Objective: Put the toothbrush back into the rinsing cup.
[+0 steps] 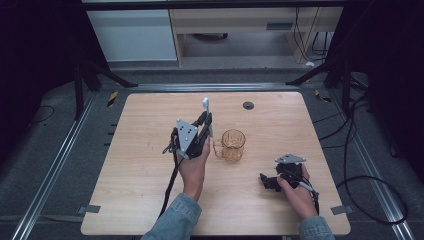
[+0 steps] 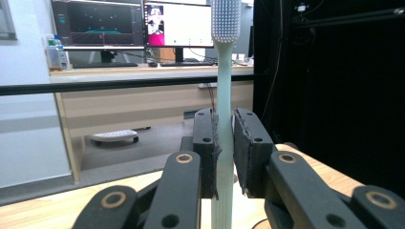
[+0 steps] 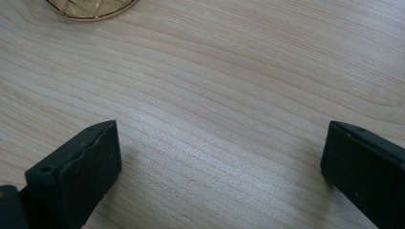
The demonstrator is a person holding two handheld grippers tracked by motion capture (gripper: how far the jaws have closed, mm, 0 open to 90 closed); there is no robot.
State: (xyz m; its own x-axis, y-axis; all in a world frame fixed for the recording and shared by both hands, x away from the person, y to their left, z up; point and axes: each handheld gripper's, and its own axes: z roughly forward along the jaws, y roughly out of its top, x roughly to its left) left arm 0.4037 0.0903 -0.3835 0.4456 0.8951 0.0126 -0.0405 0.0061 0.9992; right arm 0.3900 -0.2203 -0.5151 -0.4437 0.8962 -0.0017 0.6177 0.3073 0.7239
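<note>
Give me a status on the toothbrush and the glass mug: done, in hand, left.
Done: the left tool has the toothbrush clamped upright, bristles up, off the table. In hand: it is held beside the glass mug, not inside. Left: likely lowering it into the mug. The right tool rests open and empty on the table.

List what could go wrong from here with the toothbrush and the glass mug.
The pale green toothbrush is pinched low on its handle by the left gripper, so its bristled head could tilt or slip. It hangs close beside the amber glass mug; a swing might knock the mug. The right gripper rests open, not steadying it.
</note>
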